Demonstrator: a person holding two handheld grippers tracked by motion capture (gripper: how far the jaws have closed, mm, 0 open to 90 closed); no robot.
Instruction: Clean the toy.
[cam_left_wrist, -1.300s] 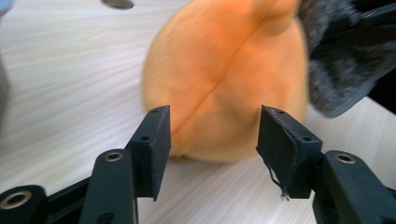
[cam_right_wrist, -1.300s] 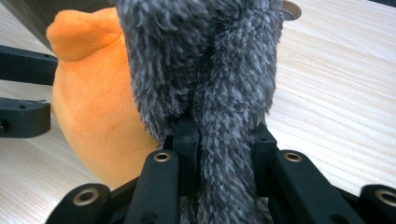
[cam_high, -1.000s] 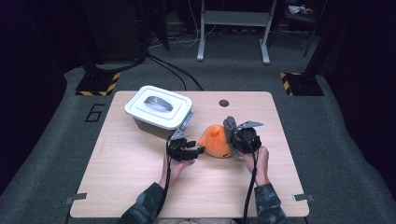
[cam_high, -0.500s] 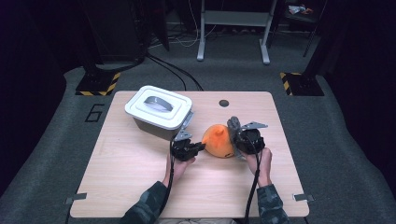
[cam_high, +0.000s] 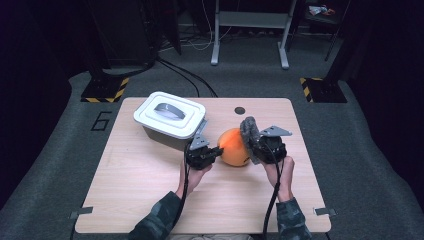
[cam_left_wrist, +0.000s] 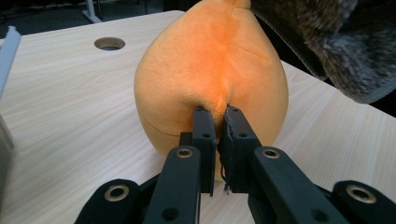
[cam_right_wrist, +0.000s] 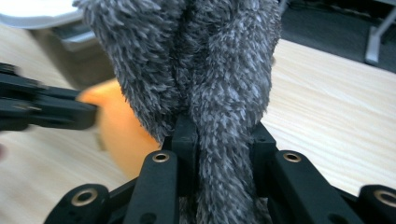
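Observation:
An orange plush toy (cam_high: 234, 147) with a grey furry part (cam_high: 248, 131) sits mid-table, slightly lifted between both hands. My left gripper (cam_high: 216, 150) comes at it from the left. In the left gripper view its jaws (cam_left_wrist: 217, 116) are shut on a pinch of the orange fabric (cam_left_wrist: 210, 60). My right gripper (cam_high: 255, 147) is on the toy's right side. The right gripper view shows it (cam_right_wrist: 219, 135) shut on the grey fur (cam_right_wrist: 205, 60), which hangs between and over the jaws. The orange body (cam_right_wrist: 116, 126) shows behind the fur.
A grey lidded box (cam_high: 170, 120) with a handle on top stands just left of the left gripper, close behind it. A round hole (cam_high: 240, 110) lies in the wooden table (cam_high: 150, 185) near the far edge. Dark floor and stands surround the table.
The left gripper's jaws have shut on the orange fabric. Both hands have risen a little with the toy; the grey fur now stands higher.

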